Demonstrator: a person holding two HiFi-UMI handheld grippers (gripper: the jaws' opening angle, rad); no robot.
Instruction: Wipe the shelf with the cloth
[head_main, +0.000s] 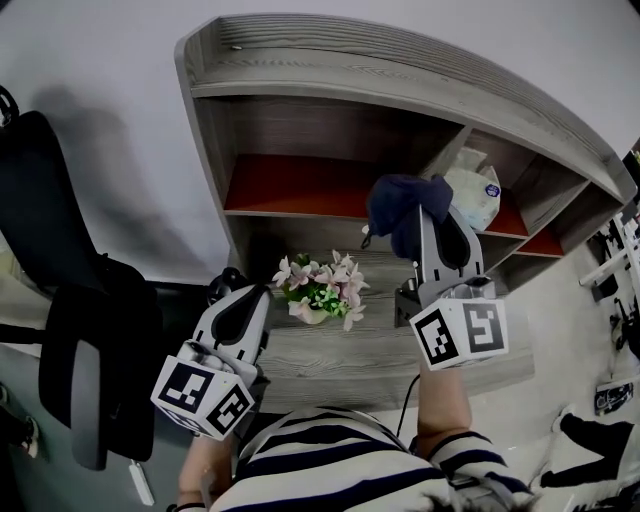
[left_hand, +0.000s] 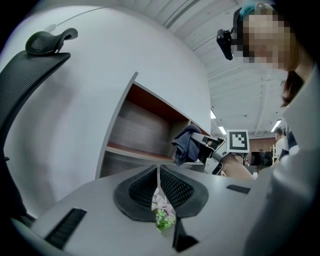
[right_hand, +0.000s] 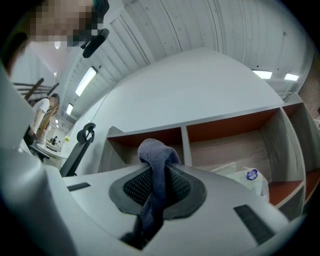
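A grey wooden shelf unit (head_main: 400, 75) with red-floored compartments (head_main: 290, 185) stands against the white wall. My right gripper (head_main: 432, 215) is shut on a dark blue cloth (head_main: 400, 205), held up in front of the divider between the two upper compartments. The cloth (right_hand: 156, 170) runs between the right jaws and bunches above them. My left gripper (head_main: 250, 300) is low on the left, near the desk's front, jaws shut with nothing held. In the left gripper view the cloth (left_hand: 186, 146) and the shelf (left_hand: 145, 130) show ahead.
A small pot of pink and white flowers (head_main: 322, 290) stands on the grey desk surface (head_main: 340, 365) between the grippers. A white plastic packet (head_main: 475, 195) lies in the right compartment. A black office chair (head_main: 70, 330) is at the left.
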